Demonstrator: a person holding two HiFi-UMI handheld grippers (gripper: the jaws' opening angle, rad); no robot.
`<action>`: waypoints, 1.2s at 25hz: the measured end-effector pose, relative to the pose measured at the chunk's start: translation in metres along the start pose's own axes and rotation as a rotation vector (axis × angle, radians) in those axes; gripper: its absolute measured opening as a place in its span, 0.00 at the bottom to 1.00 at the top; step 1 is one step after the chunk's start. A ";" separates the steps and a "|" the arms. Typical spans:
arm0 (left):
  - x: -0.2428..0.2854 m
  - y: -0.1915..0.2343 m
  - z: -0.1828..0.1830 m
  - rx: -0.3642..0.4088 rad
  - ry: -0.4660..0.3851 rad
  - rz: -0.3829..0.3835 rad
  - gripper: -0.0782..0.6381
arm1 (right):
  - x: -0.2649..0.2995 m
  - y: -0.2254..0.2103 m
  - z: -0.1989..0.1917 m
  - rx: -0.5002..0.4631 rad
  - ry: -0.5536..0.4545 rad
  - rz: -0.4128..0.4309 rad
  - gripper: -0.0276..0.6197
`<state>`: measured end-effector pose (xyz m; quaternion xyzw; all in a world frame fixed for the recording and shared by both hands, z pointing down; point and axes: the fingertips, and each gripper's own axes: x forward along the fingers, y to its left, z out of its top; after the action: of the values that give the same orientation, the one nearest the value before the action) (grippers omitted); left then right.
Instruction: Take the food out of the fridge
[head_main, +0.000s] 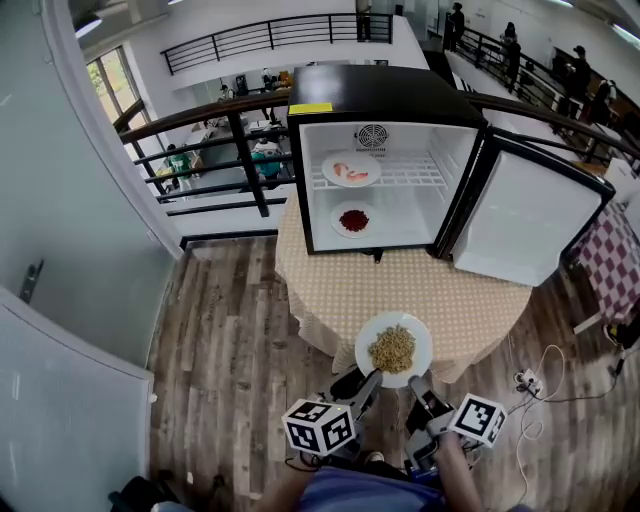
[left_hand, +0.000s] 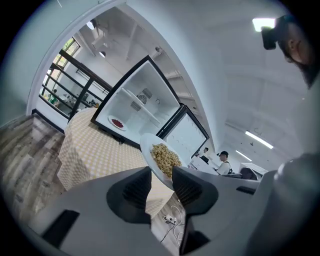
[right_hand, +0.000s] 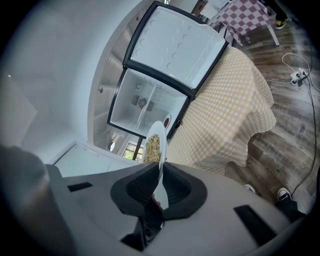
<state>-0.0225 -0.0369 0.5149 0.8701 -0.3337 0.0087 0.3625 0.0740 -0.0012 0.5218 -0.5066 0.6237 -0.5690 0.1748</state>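
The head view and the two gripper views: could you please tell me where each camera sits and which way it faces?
Head view: on the person's head, looking steeply down at the table, open fridge and plate; the left gripper, right gripper and a forearm show.
Left gripper view: on the left gripper, looking along its parted jaws past the plate toward the fridge.
Right gripper view: on the right gripper, its jaws shut on the plate, facing the fridge.
Shared: all see plate, table and fridge.
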 end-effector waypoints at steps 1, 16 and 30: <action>-0.005 -0.007 -0.004 0.009 -0.009 0.009 0.30 | -0.008 0.000 -0.003 0.001 0.005 0.013 0.09; -0.094 -0.072 -0.082 -0.024 -0.105 0.160 0.30 | -0.105 -0.010 -0.072 -0.004 0.132 0.102 0.09; -0.113 -0.083 -0.076 0.030 -0.115 0.152 0.30 | -0.115 0.006 -0.084 -0.012 0.112 0.126 0.09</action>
<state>-0.0447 0.1193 0.4898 0.8468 -0.4186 -0.0087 0.3281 0.0541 0.1382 0.4995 -0.4347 0.6665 -0.5806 0.1724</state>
